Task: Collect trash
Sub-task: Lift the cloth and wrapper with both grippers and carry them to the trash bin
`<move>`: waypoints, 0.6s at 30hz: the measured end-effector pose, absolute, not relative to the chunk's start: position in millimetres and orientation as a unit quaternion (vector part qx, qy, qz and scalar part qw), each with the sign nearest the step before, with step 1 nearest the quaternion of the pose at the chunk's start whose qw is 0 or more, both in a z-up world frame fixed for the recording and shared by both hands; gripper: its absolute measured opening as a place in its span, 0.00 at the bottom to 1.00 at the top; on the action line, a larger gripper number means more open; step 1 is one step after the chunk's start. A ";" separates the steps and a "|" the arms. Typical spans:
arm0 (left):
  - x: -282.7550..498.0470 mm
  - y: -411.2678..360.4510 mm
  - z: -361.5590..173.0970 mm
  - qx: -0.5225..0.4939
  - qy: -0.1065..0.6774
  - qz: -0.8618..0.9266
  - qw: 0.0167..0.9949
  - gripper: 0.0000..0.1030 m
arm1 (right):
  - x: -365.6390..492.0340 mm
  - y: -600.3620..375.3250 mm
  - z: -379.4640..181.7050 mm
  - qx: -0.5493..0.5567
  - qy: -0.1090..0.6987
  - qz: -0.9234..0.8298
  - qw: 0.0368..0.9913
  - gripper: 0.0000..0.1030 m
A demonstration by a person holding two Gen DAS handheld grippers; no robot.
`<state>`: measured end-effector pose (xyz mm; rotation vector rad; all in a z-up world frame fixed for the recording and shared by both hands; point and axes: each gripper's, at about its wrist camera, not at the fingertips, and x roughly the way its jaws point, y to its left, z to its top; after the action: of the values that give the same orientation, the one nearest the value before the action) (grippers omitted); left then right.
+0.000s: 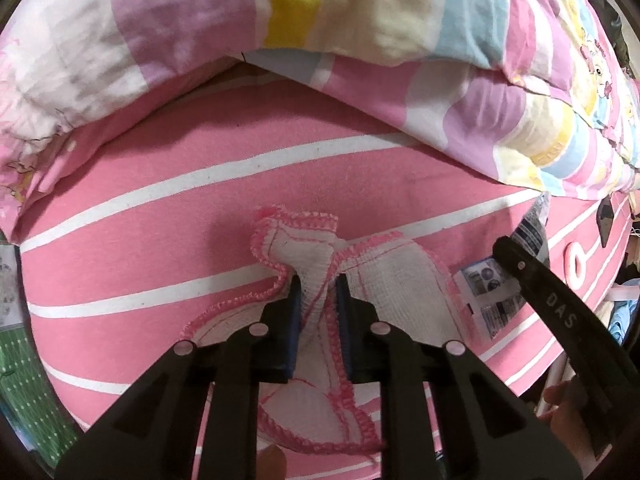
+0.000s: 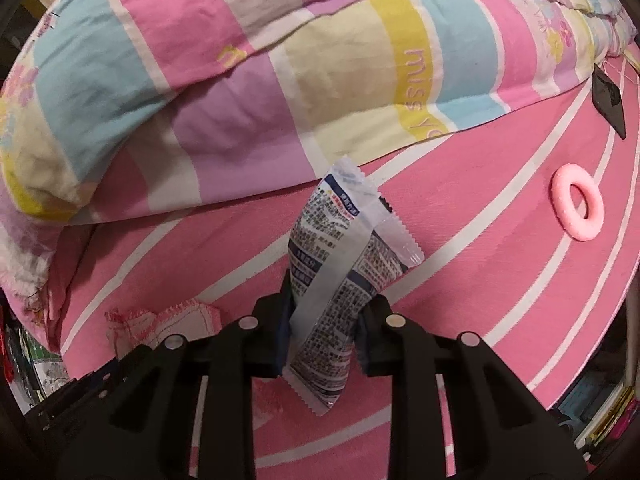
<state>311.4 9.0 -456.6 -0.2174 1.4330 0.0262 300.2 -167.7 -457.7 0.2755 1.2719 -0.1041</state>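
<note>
Left wrist view: the left gripper (image 1: 318, 304) points down at the bed sheet (image 1: 160, 272), pink with white stripes. Its blue pads (image 1: 294, 312) are pinched on a raised fold of a white cloth with pink stitched edging (image 1: 384, 280); the rest of the cloth lies flat on the sheet, its near part hidden under the gripper body. At the right edge, a finger of the right gripper (image 1: 516, 256) crosses the picture and covers part of a printed wrapper (image 1: 486, 292); print too small to read. A fingertip of the person shows at the bottom edge, cut off. A striped quilt (image 1: 360, 20) lies bunched along the far side of the bed.

Right wrist view: the right gripper (image 2: 324, 320) is narrowed on the printed wrapper (image 2: 344, 248), clamped at mid-length and clear of the sheet (image 2: 480, 280); upper end sticks out past the fingertips, lower end hangs toward the camera. The cloth (image 2: 168, 320) lies on the sheet to the left, partly hidden by the gripper body. A pink ring (image 2: 578, 208) sits near the sheet's right edge. A dark object (image 2: 608, 96) beyond it is hard to identify. The quilt (image 2: 240, 80) fills the far side.
</note>
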 end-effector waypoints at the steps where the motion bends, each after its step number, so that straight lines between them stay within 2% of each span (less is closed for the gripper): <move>1: 310.5 9.8 -452.9 -0.100 0.655 0.012 0.749 0.15 | 299.2 -167.7 -452.6 0.127 0.591 -0.048 0.795 0.25; 18: 307.0 1.2 -374.6 -0.090 0.635 -0.004 0.767 0.15 | 270.6 -187.7 -375.5 0.133 0.571 -0.055 0.808 0.25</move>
<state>307.0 1.2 -374.6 -0.1956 1.3788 -0.0088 270.6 -187.7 -375.5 0.2854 1.2218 -0.1181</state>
